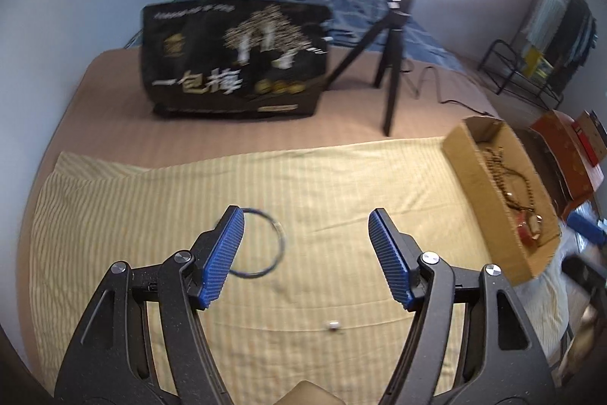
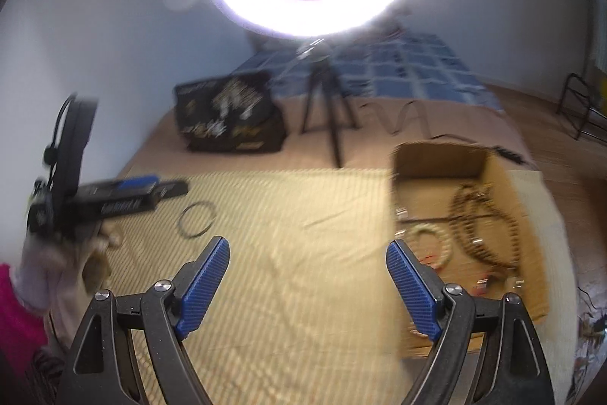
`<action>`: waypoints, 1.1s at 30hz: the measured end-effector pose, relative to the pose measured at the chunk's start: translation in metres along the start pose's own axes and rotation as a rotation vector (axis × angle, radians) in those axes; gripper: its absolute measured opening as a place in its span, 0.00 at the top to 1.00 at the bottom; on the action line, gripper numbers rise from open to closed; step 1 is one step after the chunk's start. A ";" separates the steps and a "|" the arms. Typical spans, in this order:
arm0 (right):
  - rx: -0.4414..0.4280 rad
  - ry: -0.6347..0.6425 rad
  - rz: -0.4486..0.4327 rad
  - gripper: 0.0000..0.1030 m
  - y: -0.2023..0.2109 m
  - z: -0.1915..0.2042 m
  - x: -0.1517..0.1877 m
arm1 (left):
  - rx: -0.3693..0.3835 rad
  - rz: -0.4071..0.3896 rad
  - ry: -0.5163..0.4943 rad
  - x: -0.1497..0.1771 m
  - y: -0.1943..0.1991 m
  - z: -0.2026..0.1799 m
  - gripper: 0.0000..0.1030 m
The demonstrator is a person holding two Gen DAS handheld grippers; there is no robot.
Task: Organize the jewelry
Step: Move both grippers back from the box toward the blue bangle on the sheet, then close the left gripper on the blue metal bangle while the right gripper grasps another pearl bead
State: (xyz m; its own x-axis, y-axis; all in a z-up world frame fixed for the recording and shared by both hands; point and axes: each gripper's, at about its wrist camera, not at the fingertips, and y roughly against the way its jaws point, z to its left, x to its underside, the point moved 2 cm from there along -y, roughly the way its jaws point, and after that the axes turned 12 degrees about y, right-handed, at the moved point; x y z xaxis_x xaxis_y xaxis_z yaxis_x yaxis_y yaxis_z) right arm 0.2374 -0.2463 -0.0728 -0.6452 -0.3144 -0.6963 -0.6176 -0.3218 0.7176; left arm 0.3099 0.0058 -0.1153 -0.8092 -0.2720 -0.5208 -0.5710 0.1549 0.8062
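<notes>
My left tongs [image 1: 305, 221] stand wide and hold nothing; the thin dark ring bangle [image 1: 261, 243] lies on the yellow striped cloth [image 1: 322, 177] of the bed, partly behind their left pad. My right tongs [image 2: 307, 251] gape wide, empty too, beside the open cardboard box [image 2: 436, 158] of beaded necklaces [image 2: 493, 234] at the cloth's right edge.

Bed [image 1: 265, 135] w/ striped cloth [image 1: 341, 185]: bangle [image 1: 280, 238], cardboard box [image 1: 461, 154], bag [image 1: 235, 63], tripod [image 1: 390, 63].
</notes>
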 end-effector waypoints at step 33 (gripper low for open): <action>-0.186 0.256 0.235 0.36 -0.130 0.122 0.032 | -0.031 0.233 0.206 0.006 -0.089 0.065 0.30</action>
State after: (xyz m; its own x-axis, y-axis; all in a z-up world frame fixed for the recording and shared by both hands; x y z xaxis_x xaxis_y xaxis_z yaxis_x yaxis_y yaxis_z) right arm 0.2419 -0.1058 -0.1865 -0.6115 -0.6039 -0.5113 -0.3591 -0.3640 0.8594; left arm 0.3469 0.0527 -0.2081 -0.8707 -0.4199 -0.2560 -0.3667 0.2073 0.9070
